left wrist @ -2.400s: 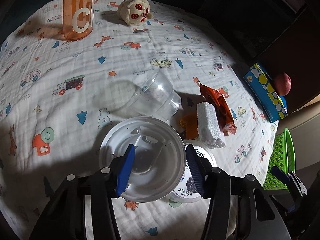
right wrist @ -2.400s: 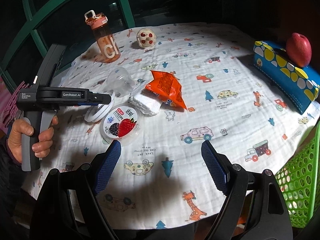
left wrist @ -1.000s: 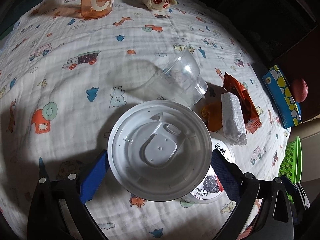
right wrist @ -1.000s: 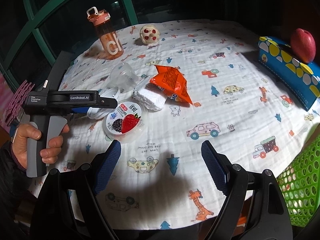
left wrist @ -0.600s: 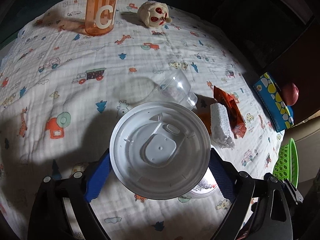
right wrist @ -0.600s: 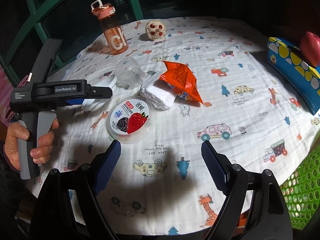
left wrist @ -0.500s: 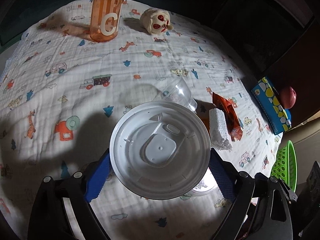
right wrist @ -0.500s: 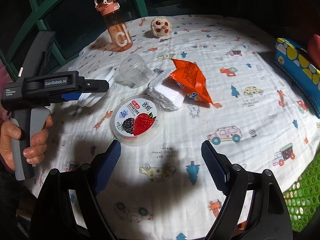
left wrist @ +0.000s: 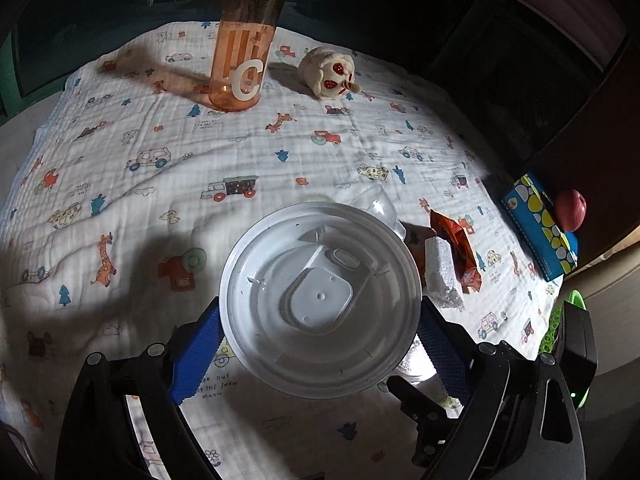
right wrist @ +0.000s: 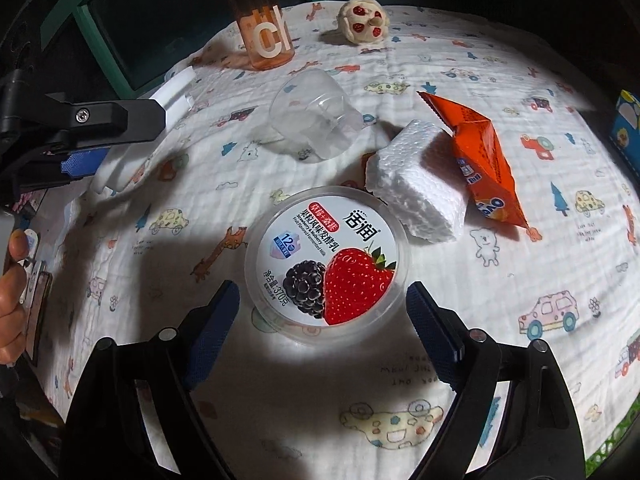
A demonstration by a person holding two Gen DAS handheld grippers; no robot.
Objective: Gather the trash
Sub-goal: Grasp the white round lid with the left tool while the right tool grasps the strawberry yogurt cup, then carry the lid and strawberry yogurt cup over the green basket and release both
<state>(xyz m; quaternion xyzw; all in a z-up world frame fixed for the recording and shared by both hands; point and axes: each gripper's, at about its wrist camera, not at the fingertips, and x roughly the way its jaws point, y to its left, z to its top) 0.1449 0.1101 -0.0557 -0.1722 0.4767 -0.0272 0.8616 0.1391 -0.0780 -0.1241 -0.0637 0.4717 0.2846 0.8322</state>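
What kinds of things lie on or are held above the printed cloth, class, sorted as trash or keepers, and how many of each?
Trash: 5 (white plastic lid, yogurt tub, clear cup, foam block, orange wrapper)
Keepers: 4 (orange bottle, plush toy, blue box, red apple)
Total: 9

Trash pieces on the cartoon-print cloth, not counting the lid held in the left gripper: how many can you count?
4: clear plastic cup lying on its side, foam block, orange snack wrapper behind it, yogurt tub nearest the right gripper. None seems hidden.
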